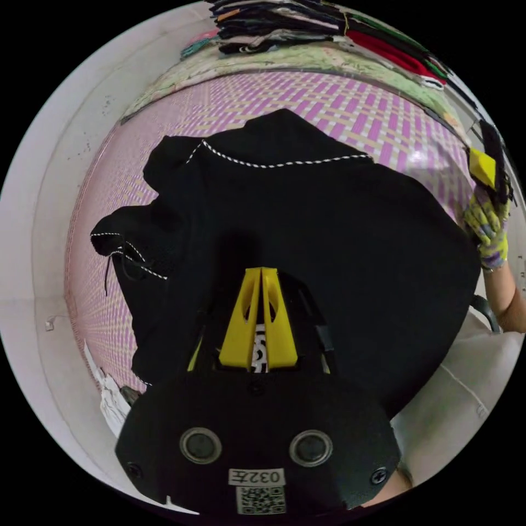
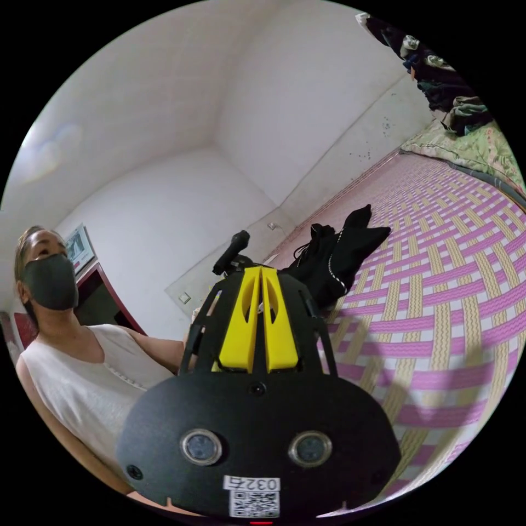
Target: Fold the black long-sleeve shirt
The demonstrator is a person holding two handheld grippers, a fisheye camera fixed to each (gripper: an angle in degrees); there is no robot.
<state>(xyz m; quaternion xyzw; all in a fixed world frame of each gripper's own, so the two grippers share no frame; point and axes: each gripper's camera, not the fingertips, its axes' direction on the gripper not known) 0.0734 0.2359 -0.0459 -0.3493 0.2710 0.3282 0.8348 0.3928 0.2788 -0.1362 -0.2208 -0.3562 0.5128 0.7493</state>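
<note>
— On the pink-and-yellow woven mat (image 1: 350,115) we see the black long-sleeve shirt (image 1: 307,219), spread in a rumpled heap, white dashed stitching along its seams and a bunched cuff at one side.

— And our left gripper (image 1: 262,269)?

— Its yellow jaws are pressed together, tips down against the black cloth; whether any fabric is pinched between them we cannot tell. The right gripper (image 1: 482,164) shows at the edge of the left gripper view, held in a hand in a yellow patterned glove (image 1: 487,227), past the shirt's edge.

— What do we get from the right gripper view?

— The right gripper (image 2: 261,268) has its jaws closed on nothing, raised off the mat (image 2: 449,307). The shirt (image 2: 339,257) lies beyond, near the white wall (image 2: 307,109). A person in a white top (image 2: 87,378) sits beside it.

— Farther out?

— A stack of folded clothes (image 1: 329,27) on a floral quilt (image 1: 307,60), past the mat.
</note>
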